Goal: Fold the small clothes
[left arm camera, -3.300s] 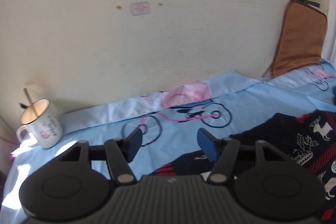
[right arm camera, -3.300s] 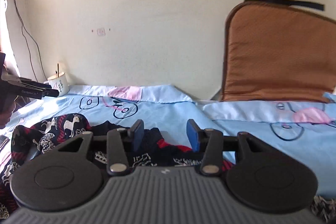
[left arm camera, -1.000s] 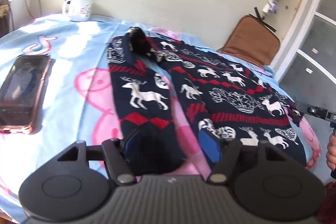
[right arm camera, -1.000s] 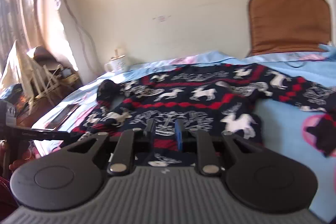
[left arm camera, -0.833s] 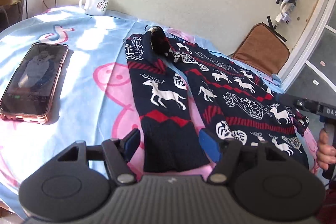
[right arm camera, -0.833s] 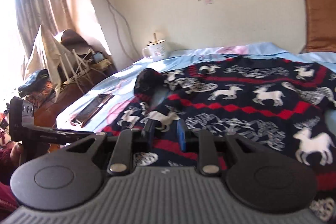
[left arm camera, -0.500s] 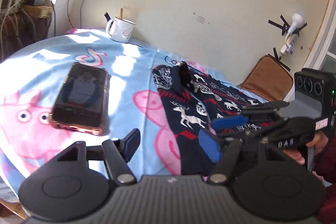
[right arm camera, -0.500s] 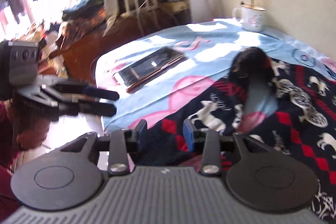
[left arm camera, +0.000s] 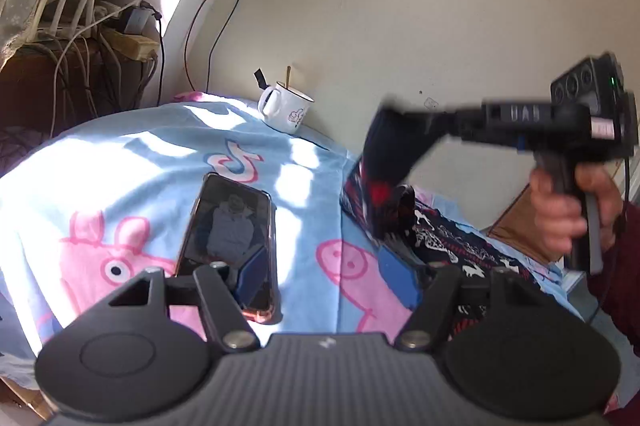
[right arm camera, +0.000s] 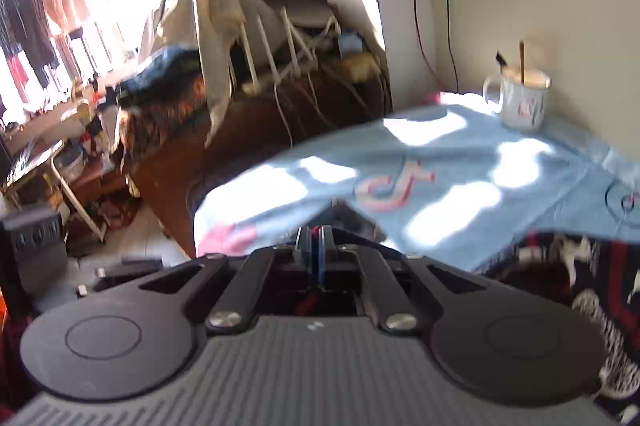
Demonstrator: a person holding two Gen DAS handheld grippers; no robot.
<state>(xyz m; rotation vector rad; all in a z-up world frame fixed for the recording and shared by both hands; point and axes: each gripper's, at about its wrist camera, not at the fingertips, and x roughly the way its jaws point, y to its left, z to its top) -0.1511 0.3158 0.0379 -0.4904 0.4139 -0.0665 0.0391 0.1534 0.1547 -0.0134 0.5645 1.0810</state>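
The sweater (left arm camera: 400, 162) sleeve hangs lifted in the clamped right gripper (left arm camera: 390, 112), surely to fold it inward; the left gripper (left arm camera: 326, 274) waits half-open, empty.

A bed under a light-blue cartoon-pig sheet (left arm camera: 304, 186) carries a smartphone (left arm camera: 232, 222) lying flat, a white enamel mug (left arm camera: 286, 110) standing by the wall, and a navy reindeer-patterned sweater (left arm camera: 448, 242) spread along its right side, one sleeve lifted clear.
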